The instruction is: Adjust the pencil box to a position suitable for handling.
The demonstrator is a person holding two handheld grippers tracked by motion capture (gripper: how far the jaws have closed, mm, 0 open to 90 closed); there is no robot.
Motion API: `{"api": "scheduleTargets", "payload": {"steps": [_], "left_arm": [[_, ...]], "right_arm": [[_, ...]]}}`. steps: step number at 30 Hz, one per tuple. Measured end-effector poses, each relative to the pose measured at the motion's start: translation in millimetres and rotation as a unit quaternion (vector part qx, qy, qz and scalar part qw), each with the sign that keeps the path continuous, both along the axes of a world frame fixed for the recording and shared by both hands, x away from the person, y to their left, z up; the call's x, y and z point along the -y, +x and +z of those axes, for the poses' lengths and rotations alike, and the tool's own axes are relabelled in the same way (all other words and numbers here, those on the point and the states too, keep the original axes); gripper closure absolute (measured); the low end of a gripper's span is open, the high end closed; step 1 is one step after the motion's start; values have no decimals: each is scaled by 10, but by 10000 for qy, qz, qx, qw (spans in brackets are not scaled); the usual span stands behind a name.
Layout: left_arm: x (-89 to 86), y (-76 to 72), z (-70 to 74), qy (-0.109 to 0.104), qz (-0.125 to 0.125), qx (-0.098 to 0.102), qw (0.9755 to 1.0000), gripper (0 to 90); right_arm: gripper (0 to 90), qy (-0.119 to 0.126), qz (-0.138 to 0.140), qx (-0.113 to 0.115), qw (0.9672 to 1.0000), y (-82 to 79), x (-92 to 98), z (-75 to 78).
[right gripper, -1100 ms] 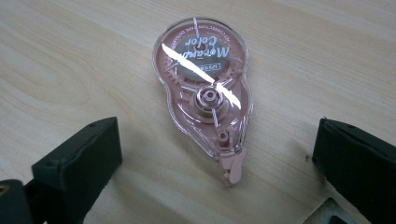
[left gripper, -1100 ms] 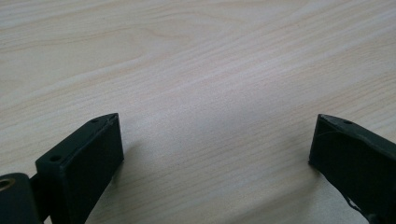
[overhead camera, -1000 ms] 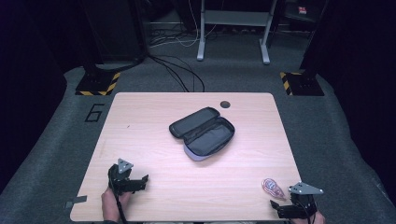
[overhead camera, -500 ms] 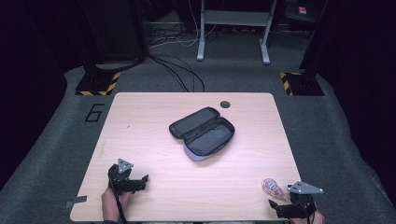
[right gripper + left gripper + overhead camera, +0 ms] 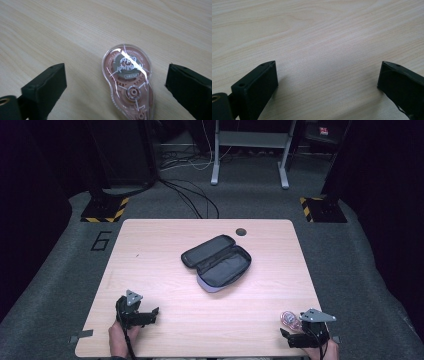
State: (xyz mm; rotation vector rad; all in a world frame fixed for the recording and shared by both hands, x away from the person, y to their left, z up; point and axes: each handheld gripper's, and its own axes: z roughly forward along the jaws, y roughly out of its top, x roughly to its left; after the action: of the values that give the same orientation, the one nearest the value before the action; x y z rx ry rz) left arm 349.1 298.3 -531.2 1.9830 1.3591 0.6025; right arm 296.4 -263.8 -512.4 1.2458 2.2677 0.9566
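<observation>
A dark zip case (image 5: 217,261) lies unzipped in the middle of the wooden table (image 5: 150,250), its lid folded back. A clear pink correction-tape dispenser (image 5: 128,80) lies flat near the front right corner (image 5: 290,319). My right gripper (image 5: 116,75) is open, low over the table, with the dispenser between its jaws but untouched by either. In the high view the right gripper (image 5: 292,332) sits just behind the dispenser at the table's front edge. My left gripper (image 5: 147,314) rests at the front left, open (image 5: 327,72) over bare wood.
A round cable hole (image 5: 241,231) sits at the table's far edge. Beyond the table are grey carpet, black cables (image 5: 192,197), a metal stand (image 5: 250,155) and two hazard-striped bases (image 5: 105,210). A "6" marking (image 5: 101,240) lies on the floor at left.
</observation>
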Motion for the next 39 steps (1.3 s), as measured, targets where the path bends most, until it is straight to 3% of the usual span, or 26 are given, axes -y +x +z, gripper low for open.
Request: {"api": "scheduleTargets", "payload": {"steps": [1,2,6,8,14,22,25,29,35,39], "left_arm": [[0,0,-1,-4,2,2,10000,27],[0,1,-1,-5,3,3,10000,27],[0,0,0,0,0,1,10000,26],[0,0,0,0,0,0,10000,27],[-1,0,0,0,-2,0,10000,26],[0,0,-1,-4,2,3,10000,26],[0,1,-1,-8,6,4,10000,26],[-1,0,0,1,-2,-2,10000,27],[0,0,0,-5,3,1,10000,26],[0,1,-1,-6,3,2,10000,27]], "right_arm": [[72,-118,50,-18,9999,29,-12,-13],[104,-91,-21,50,9999,41,-30,-33],[191,-218,13,-27,9998,115,-26,-70],[210,-193,-60,-53,9998,117,-41,-80],[379,-78,-61,-45,9999,146,-21,-71],[389,84,-98,142,9998,115,-3,-84],[390,279,-238,233,9991,110,1,19],[391,299,-324,305,9986,135,-35,107],[390,273,-412,334,9982,256,-178,231],[390,187,-465,212,9985,432,-328,256]]}}
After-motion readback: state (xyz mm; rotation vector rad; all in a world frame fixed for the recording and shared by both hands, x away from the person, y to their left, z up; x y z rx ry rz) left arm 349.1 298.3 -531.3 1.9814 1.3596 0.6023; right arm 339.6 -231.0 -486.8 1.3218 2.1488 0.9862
